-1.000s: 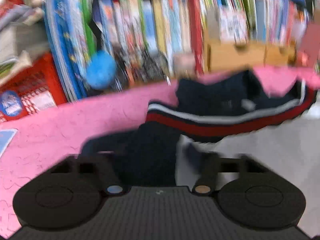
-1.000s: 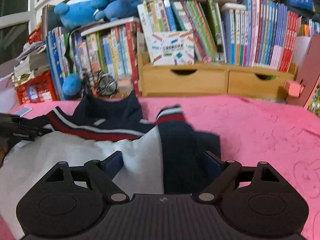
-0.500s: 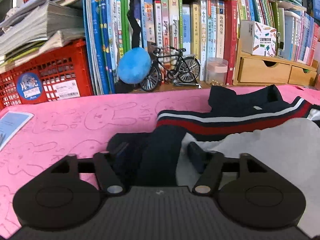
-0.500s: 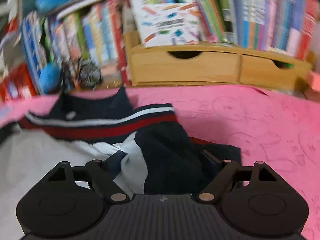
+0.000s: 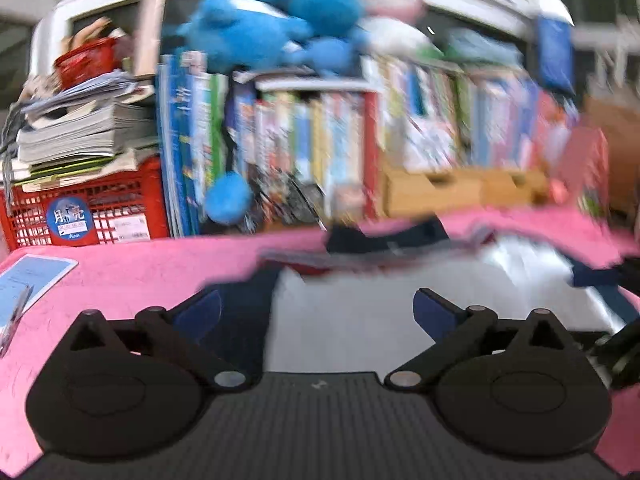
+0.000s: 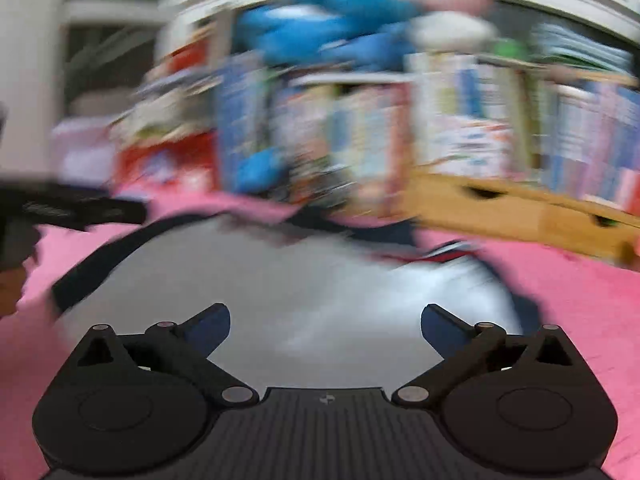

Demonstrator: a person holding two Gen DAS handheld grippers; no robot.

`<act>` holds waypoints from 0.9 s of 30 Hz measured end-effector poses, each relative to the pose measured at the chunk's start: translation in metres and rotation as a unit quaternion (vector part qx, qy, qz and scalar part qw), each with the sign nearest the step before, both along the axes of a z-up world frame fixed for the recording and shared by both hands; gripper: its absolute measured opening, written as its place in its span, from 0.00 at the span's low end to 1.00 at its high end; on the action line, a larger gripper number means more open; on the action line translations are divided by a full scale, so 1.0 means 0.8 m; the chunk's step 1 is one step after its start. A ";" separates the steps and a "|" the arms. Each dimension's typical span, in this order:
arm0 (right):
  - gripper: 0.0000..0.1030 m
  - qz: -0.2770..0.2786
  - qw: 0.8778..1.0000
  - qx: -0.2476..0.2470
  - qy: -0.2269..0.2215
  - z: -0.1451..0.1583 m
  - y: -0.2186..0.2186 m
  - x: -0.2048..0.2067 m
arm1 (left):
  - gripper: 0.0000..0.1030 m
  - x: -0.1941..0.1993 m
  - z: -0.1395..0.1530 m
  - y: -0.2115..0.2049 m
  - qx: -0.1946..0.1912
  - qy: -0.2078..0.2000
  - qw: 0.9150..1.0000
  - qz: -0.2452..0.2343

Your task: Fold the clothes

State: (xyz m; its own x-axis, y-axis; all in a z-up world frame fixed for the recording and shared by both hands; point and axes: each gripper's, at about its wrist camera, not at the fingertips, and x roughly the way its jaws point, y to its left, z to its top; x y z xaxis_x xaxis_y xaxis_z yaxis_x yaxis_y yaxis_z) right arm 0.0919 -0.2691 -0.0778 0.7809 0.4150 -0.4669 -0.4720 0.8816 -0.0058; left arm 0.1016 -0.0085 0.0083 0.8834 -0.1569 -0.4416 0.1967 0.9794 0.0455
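Observation:
A shirt with a grey-white body (image 5: 360, 320), navy collar and sleeves and a red-and-white chest stripe lies flat on the pink cloth (image 5: 120, 280). It also shows in the right wrist view (image 6: 280, 300). My left gripper (image 5: 316, 312) is open and empty above the shirt's left side. My right gripper (image 6: 326, 324) is open and empty above the shirt's grey body. The left gripper shows at the left edge of the right wrist view (image 6: 72, 208). Both views are blurred by motion.
Books (image 5: 320, 152), blue plush toys (image 5: 264, 36), a red crate (image 5: 88, 208) under stacked papers and a wooden drawer box (image 6: 520, 208) line the back edge. A blue paper (image 5: 28, 280) lies at the left on the pink cloth.
Both grippers have let go of the navy sleeves, opened wide and pulled back and up. The sleeves now lie folded in on the shirt.

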 end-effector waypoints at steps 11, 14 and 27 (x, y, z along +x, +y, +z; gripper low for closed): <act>1.00 -0.025 0.995 0.003 0.099 -0.031 -0.008 -0.016 | 1.00 -0.020 -0.064 -0.024 0.154 0.056 0.983 0.084; 0.99 -0.048 0.992 0.011 0.119 -0.032 -0.044 -0.020 | 1.00 -0.021 -0.069 -0.002 0.156 0.055 0.980 0.114; 0.93 -0.238 0.969 -0.004 0.065 0.026 -0.152 -0.029 | 1.00 -0.039 -0.016 0.025 0.097 0.046 0.989 0.106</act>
